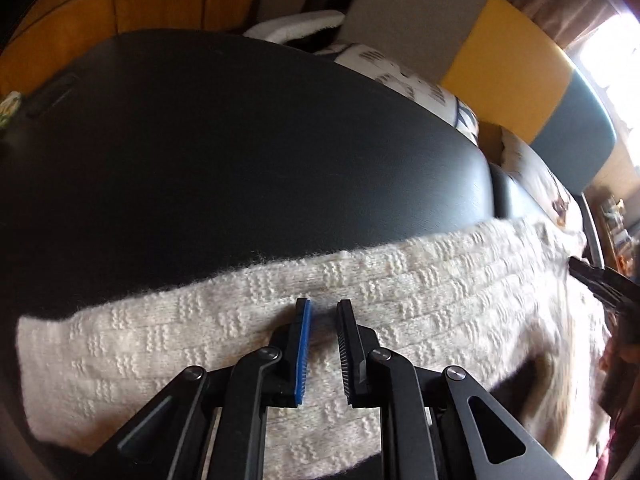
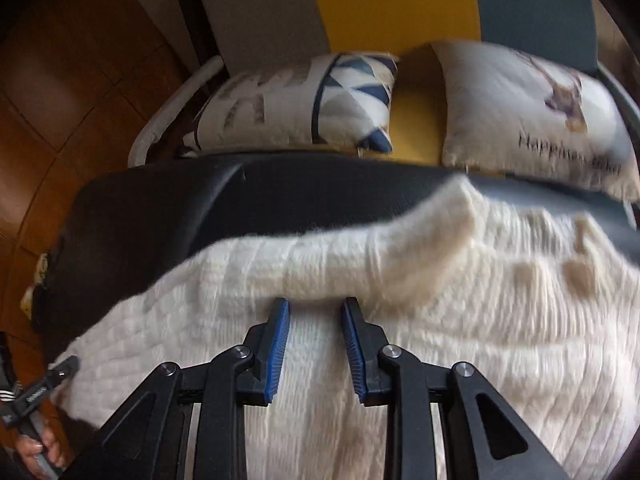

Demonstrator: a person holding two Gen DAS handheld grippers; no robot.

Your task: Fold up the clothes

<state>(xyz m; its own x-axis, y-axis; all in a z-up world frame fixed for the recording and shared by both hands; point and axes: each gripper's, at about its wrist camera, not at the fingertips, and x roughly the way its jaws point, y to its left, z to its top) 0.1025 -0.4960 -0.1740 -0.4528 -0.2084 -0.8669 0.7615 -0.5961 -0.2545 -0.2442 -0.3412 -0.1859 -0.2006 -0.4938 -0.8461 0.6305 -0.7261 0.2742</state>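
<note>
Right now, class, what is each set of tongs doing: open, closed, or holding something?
Left tongs: open, holding nothing, over the cream sweater.
Right tongs: open, holding nothing, over the same sweater.

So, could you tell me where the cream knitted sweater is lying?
The cream knitted sweater lies across the near half of the black padded bench, under both claws in both wrist views.
</note>
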